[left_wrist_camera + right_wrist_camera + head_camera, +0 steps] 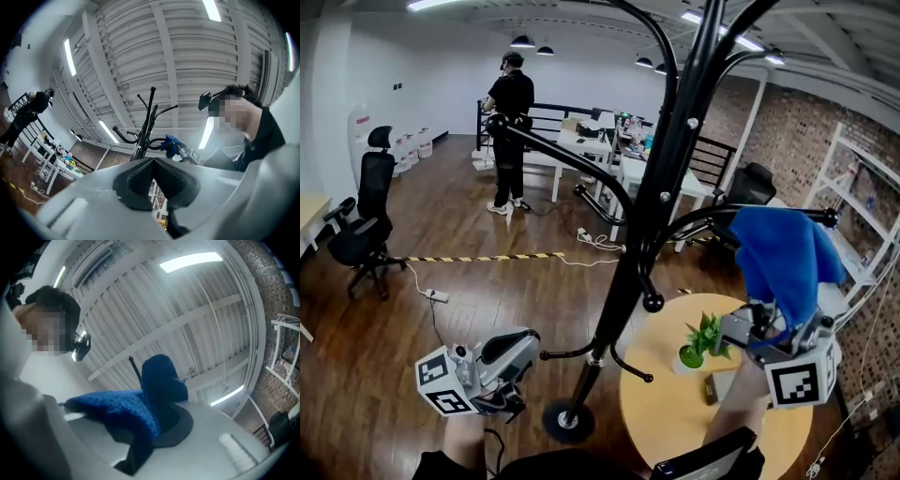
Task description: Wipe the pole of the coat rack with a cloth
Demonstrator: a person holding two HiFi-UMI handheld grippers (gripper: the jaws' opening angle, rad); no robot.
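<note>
The black coat rack pole (649, 225) rises from its round base (567, 420) in the middle of the head view, with curved hook arms spreading out. My right gripper (757, 323) is low on the right, shut on a blue cloth (783, 258) that stands up beside a right-hand hook arm, apart from the pole. In the right gripper view the cloth (150, 399) fills the jaws of the right gripper (157, 416). My left gripper (517, 349) is low on the left, away from the pole. Its pads (140, 178) meet on nothing, so the left gripper (152, 161) is shut, with the rack (147, 122) beyond it.
A round wooden table (675, 417) with a small potted plant (701, 339) stands right of the base. A person (508, 122) stands at the back by white desks (600, 150). An office chair (366, 220), a power strip (437, 296) and a shelf (862, 206) are around.
</note>
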